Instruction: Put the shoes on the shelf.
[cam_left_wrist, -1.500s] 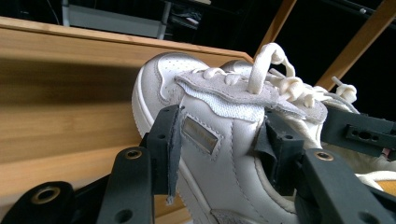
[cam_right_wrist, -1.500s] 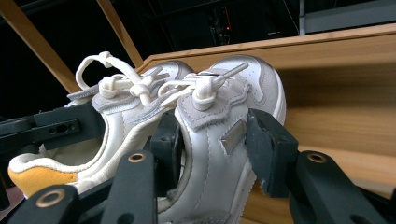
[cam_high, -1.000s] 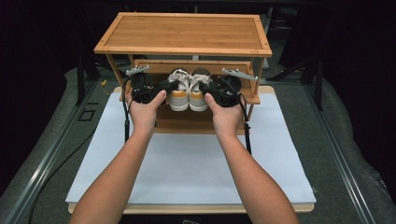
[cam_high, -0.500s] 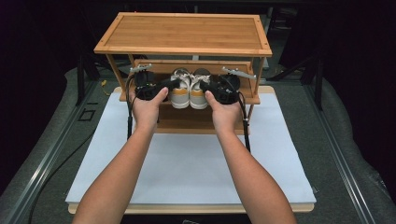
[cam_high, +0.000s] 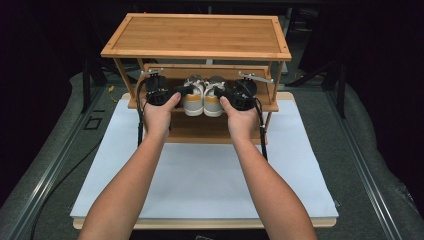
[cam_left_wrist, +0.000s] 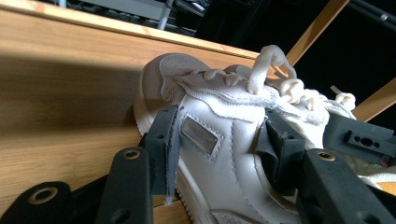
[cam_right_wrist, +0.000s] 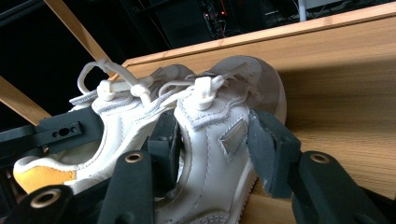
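A pair of white sneakers with orange heels rests on the middle shelf (cam_high: 270, 106) of a bamboo rack, heels toward me. My left gripper (cam_high: 181, 93) is shut on the left shoe (cam_high: 192, 101). Its pads clamp that shoe's side wall (cam_left_wrist: 224, 140), one pad outside and one in the collar. My right gripper (cam_high: 226, 93) is shut on the right shoe (cam_high: 214, 101), one pad inside the opening and the other against its outer side (cam_right_wrist: 219, 140). Both pairs of jaws have just been opening slightly, each with its shoe still between them.
The rack's top board (cam_high: 200, 35) overhangs both grippers, and its slanted side posts (cam_high: 125, 75) stand close outside them. A lower shelf (cam_high: 200, 132) lies beneath. The rack stands at the back of a white mat (cam_high: 200, 175) on a wooden board.
Both hands have carried the shoes a little deeper under the top board and slightly lower. The shoes now sit on the middle shelf.
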